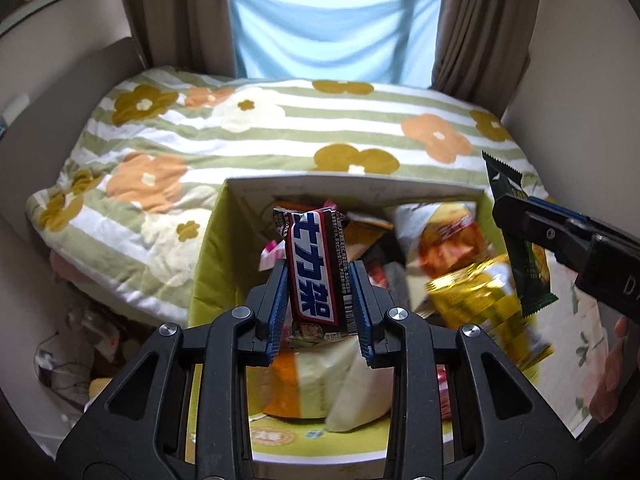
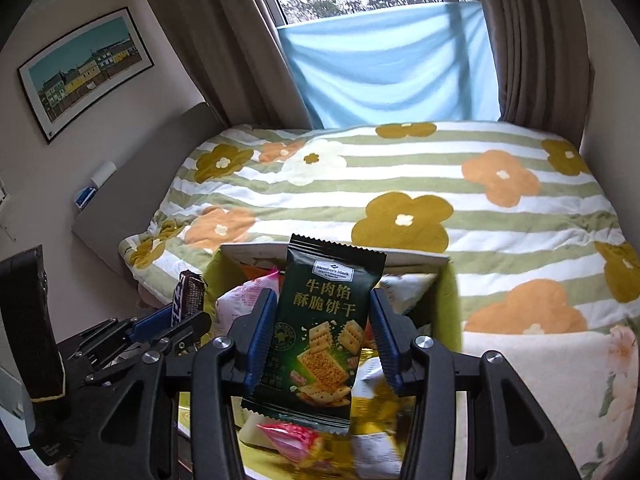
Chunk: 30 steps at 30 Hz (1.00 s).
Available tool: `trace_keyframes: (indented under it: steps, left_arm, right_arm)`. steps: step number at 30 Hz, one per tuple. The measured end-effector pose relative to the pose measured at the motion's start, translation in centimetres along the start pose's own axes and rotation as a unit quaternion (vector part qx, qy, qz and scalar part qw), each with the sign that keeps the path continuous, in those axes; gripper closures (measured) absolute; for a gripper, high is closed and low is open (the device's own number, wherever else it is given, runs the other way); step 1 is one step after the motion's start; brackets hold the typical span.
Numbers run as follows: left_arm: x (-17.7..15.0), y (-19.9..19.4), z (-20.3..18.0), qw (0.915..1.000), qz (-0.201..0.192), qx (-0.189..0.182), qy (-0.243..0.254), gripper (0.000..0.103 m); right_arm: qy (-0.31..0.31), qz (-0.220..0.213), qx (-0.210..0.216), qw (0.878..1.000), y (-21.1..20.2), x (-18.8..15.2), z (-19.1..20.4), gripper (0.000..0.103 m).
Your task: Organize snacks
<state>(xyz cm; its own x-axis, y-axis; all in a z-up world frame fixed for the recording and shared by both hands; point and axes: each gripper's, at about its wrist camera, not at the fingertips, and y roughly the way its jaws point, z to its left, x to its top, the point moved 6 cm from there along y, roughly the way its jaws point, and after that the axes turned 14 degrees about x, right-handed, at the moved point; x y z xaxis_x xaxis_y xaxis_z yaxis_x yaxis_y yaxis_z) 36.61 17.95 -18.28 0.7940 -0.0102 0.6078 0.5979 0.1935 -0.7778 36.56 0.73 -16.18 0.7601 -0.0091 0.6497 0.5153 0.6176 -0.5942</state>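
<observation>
Our left gripper (image 1: 320,304) clamps the black-and-blue wrapped chocolate bar (image 1: 314,268), our right gripper (image 2: 320,336) the dark green cracker packet (image 2: 320,332); we should lift both clear of the green cardboard box (image 1: 208,248) before sorting the 2.

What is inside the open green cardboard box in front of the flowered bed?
The green cardboard box holds loose snack packets: an orange crisp bag, a gold foil packet, a pale bag. Its bottom is covered.
</observation>
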Motion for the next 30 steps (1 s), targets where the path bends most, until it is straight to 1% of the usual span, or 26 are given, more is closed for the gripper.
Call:
trace_keyframes:
  steps: [3, 5, 6, 7, 8, 9, 10, 11, 12, 16, 20, 22, 23, 24, 26, 28, 30]
  left_arm:
    - [-1.2, 1.4, 0.5, 0.9995, 0.024, -0.019, 0.009, 0.076]
    - [-1.9, 2.0, 0.7, 0.9983, 0.038, -0.043, 0.009, 0.075]
    - [-2.2, 2.3, 0.7, 0.9976, 0.045, -0.051, 0.013, 0.072]
    - [-2.6, 2.3, 0.4, 0.9973, 0.05, -0.051, 0.02, 0.065]
    - [-3.1, 2.6, 0.4, 0.997, 0.056, -0.044, 0.031, 0.035]
    - [-3.2, 2.6, 0.4, 0.9972, 0.053, -0.041, 0.033, 0.006]
    - [-3.3, 2.4, 0.6, 0.9978, 0.043, -0.041, 0.03, 0.001]
    - [-3.4, 2.0, 0.9, 0.9983, 0.032, -0.041, 0.025, 0.001]
    - [-3.5, 1.8, 1.2, 0.9983, 0.031, -0.042, 0.025, 0.001]
    - [-3.9, 1.6, 2.3, 0.9984, 0.033, -0.035, 0.031, 0.001]
    - [-3.8, 1.5, 3.3, 0.9987, 0.033, -0.03, 0.025, 0.001]
    - [-3.6, 1.2, 3.6, 0.9989, 0.031, -0.03, 0.018, 0.001]
    - [-3.6, 1.1, 3.7, 0.9991, 0.03, -0.027, 0.015, 0.001]
    - [-3.6, 1.1, 3.8, 0.9992, 0.029, -0.024, 0.015, 0.001]
    - [-3.7, 1.0, 3.8, 0.9993, 0.028, -0.019, 0.019, 0.001]
    - [-3.7, 0.9, 3.7, 0.9992, 0.028, -0.017, 0.021, 0.001]
    - [-3.6, 0.8, 3.5, 0.9992, 0.027, -0.02, 0.021, 0.001]
  right_arm:
    - [0.012, 0.014, -0.007, 1.0, 1.4, -0.7, 0.2, 0.06]
    - [0.017, 0.027, -0.011, 0.999, 2.2, -1.1, 0.4, 0.06]
    - [0.017, 0.032, -0.014, 0.999, 2.4, -1.3, 0.4, 0.06]
    - [0.016, 0.037, -0.017, 0.999, 2.7, -1.4, 0.4, 0.06]
    - [0.017, 0.041, -0.019, 0.999, 2.9, -1.6, 0.3, 0.06]
    - [0.019, 0.043, -0.019, 0.999, 3.1, -1.7, 0.3, 0.06]
    - [0.022, 0.046, -0.018, 0.999, 3.2, -1.9, 0.1, 0.06]
    - [0.024, 0.048, -0.018, 0.998, 3.4, -2.0, 0.0, 0.06]
    - [0.027, 0.05, -0.018, 0.998, 3.5, -2.1, -0.2, 0.06]
    - [0.032, 0.057, -0.015, 0.998, 4.0, -2.5, -0.1, 0.06]
    - [0.025, 0.067, 0.0, 0.997, 4.9, -2.3, 0.8, 0.058]
    - [0.018, 0.072, -0.006, 0.997, 5.3, -2.3, 1.1, 0.04]
    - [0.014, 0.071, -0.018, 0.997, 5.4, -2.2, 1.2, 0.016]
    - [0.012, 0.065, -0.027, 0.997, 5.2, -2.2, 1.3, 0.001]
    - [0.008, 0.051, -0.047, 0.998, 4.6, -2.2, 1.4, 0.001]
    - [0.01, 0.054, -0.064, 0.996, 4.3, -2.5, 1.1, 0.001]
    - [0.016, 0.049, -0.066, 0.996, 3.9, -2.5, 0.8, 0.001]
